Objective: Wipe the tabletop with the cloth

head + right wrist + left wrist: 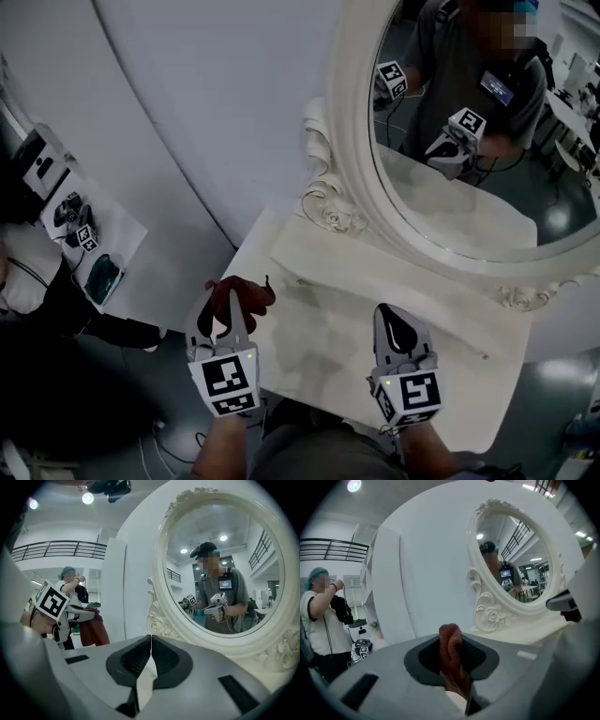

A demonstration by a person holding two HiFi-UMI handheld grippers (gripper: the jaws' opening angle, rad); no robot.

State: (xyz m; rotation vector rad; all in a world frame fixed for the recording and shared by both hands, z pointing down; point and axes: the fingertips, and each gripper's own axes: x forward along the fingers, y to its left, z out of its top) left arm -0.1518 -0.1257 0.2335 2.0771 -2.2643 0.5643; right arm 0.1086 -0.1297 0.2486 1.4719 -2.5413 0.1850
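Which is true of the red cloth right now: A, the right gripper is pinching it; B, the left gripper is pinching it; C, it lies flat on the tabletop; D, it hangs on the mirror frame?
B: the cloth sits clamped in the left gripper, whose jaws close on it; the right gripper is shut on nothing.

The cloth (242, 298) is a plain, dark rust red. The desk (323, 356) is cream white, and the mirror frame (330, 202) matches it, patterned with carved scrolls and roses. The left gripper (223, 317) and the right gripper (397, 326) are pale grey with black-padded jaws. The cube (228, 380) on each is white with black square markers. The wall (206, 112) is plain white.
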